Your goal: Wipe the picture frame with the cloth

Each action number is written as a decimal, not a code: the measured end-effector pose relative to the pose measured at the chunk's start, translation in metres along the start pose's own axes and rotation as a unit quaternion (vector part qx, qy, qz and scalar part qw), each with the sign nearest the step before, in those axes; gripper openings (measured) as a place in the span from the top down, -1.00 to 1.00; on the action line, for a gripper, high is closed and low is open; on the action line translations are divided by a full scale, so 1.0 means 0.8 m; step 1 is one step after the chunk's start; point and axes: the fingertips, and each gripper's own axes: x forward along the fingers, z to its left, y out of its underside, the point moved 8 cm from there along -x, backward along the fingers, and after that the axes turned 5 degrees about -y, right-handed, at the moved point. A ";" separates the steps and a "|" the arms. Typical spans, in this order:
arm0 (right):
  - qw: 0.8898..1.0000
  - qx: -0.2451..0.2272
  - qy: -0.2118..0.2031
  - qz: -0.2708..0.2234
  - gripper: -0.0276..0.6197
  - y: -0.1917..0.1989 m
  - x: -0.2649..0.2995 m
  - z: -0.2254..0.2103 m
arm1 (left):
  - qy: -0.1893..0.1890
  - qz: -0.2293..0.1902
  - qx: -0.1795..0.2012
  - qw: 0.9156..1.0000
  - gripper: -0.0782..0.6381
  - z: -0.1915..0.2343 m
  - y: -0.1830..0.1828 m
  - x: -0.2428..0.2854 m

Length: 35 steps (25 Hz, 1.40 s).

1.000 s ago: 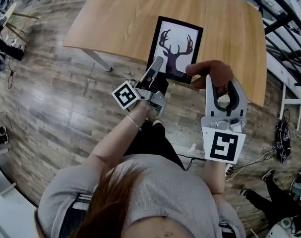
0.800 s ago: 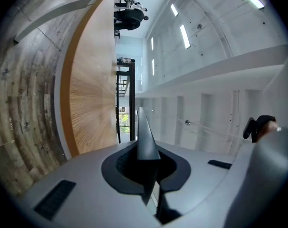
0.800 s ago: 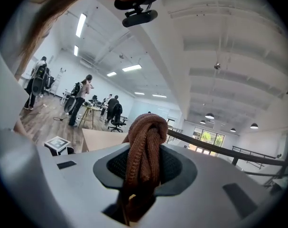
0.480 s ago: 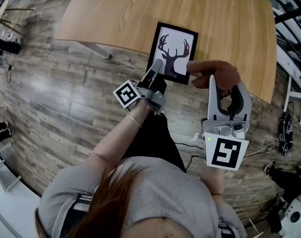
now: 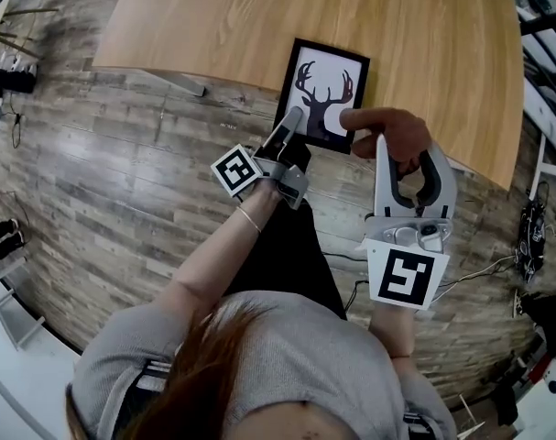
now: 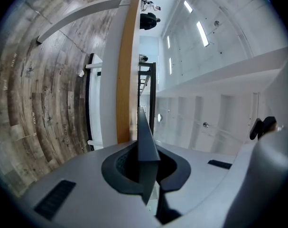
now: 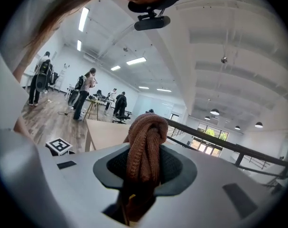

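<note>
**Head view:** frame sits at the near edge of the table, 12 o'clock from both grippers. Change over the last second: the nose of the cloth, held by the right gripper, has come off the frame's 5 o'clock corner. It's now over the picture at about 4 o'clock, and both grippers look slightly lower. My read: approach is done, first stroke about to start, nearly all of the frame still unwiped. Left gripper tip stays on the frame's 7 o'clock edge, probably steadying it.

**Left gripper view:** jaws closed to a thin wedge, no gap. Table is seen edge-on at 11 o'clock. I can't pick out the frame here, so a pinch on it is unconfirmed; the head view shows overlap only.

**Right gripper view:** jaws clamped on the bunched cloth, which fills the gap. Table at 9 o'clock, no frame in sight. Only the head view shows where the cloth meets the frame.
</note>
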 end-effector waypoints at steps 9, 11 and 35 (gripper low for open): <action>0.998 0.056 -0.023 -0.015 0.50 0.005 0.021 -0.001 | -0.014 0.007 -0.005 1.000 0.73 0.016 -0.003 0.002; 0.998 0.058 -0.023 -0.015 0.50 0.007 0.019 -0.003 | -0.015 0.008 -0.002 1.000 0.73 0.017 -0.002 0.004; 0.997 0.049 -0.059 -0.008 0.50 0.017 0.000 0.018 | 0.055 0.090 0.000 0.994 0.26 0.020 -0.013 0.012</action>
